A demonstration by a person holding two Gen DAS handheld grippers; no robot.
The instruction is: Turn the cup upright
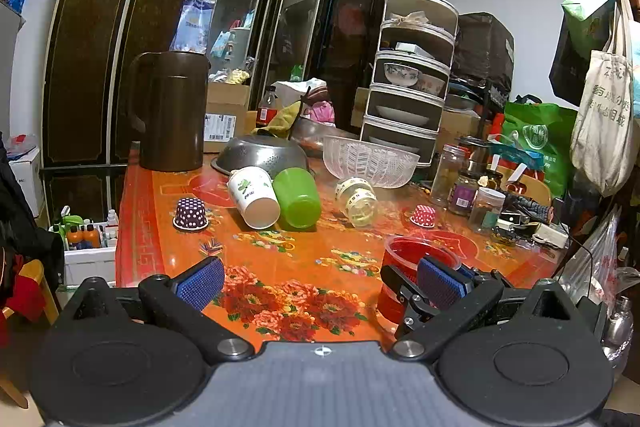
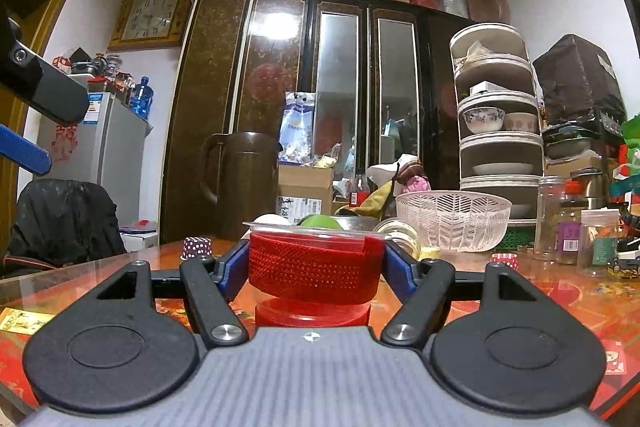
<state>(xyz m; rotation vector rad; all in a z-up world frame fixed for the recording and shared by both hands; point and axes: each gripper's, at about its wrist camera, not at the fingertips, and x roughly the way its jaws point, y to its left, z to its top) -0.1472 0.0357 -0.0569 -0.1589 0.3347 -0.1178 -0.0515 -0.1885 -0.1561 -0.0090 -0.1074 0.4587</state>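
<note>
A clear plastic cup with a red sleeve (image 2: pixel 314 267) stands upright on the orange floral table (image 1: pixel 280 255), mouth up. My right gripper (image 2: pixel 316 267) is shut on the cup, its blue pads pressed to both sides. The cup also shows in the left wrist view (image 1: pixel 404 267), with one right-gripper finger in front of it. My left gripper (image 1: pixel 320 285) is open and empty, held above the table's near edge to the left of the cup. A white paper cup (image 1: pixel 254 197), a green cup (image 1: pixel 298 197) and a clear patterned cup (image 1: pixel 358 201) lie on their sides farther back.
A brown jug (image 1: pixel 170 111), a steel colander (image 1: pixel 262 153) and a clear ribbed bowl (image 1: pixel 370 161) stand at the back. Two small dotted paper cups (image 1: pixel 191 214) (image 1: pixel 423 215) sit mouth-down. Jars (image 1: pixel 464 187) crowd the right side. A tiered dish rack (image 1: pixel 408 75) stands behind.
</note>
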